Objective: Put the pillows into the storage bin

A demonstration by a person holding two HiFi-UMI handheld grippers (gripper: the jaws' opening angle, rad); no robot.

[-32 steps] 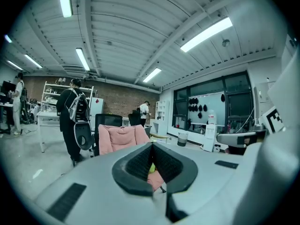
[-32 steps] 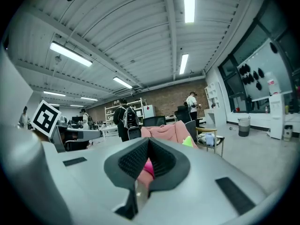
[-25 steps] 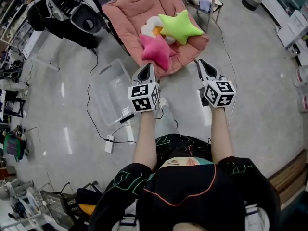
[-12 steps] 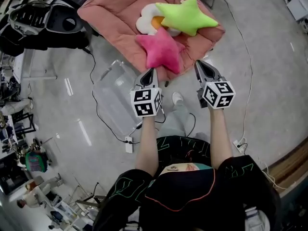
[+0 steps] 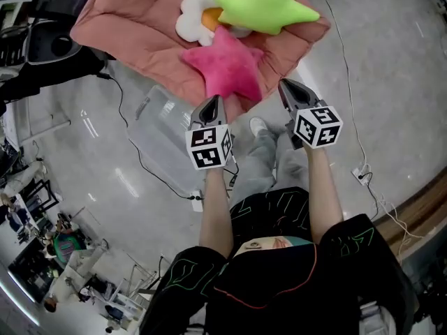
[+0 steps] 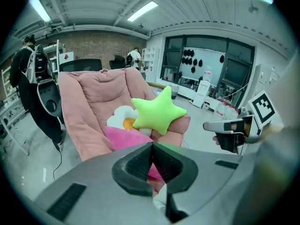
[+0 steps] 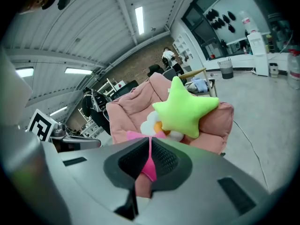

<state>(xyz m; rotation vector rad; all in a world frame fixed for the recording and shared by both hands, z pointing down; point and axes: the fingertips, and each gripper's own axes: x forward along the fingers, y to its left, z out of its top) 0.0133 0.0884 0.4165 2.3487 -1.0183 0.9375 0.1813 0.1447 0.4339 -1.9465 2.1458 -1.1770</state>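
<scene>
Three pillows lie on a pink lounge chair [image 5: 133, 26]: a pink star pillow [image 5: 225, 68] at its front edge, a green star pillow [image 5: 262, 5], and a white flower pillow [image 5: 195, 18] with an orange centre under the green one. My left gripper [image 5: 214, 103] is shut and empty, just short of the pink star's lower left. My right gripper [image 5: 286, 86] is also shut and empty, at the star's right. The clear storage bin [image 5: 164, 135] stands on the floor left of my left gripper. In the left gripper view, the green star [image 6: 157, 111] and pink star [image 6: 124, 139] lie straight ahead.
Cables run over the grey floor, with a power strip [image 5: 198, 201] near my feet. A black seat rig [image 5: 49, 47] stands left of the pink chair. People stand at the lower left [image 5: 66, 246]. A wooden edge [image 5: 419, 201] borders the right.
Both grippers came forward and down toward the pink chair, staying shut. The pillows now sit closer, and the pink star lies just beyond the fingertips.
</scene>
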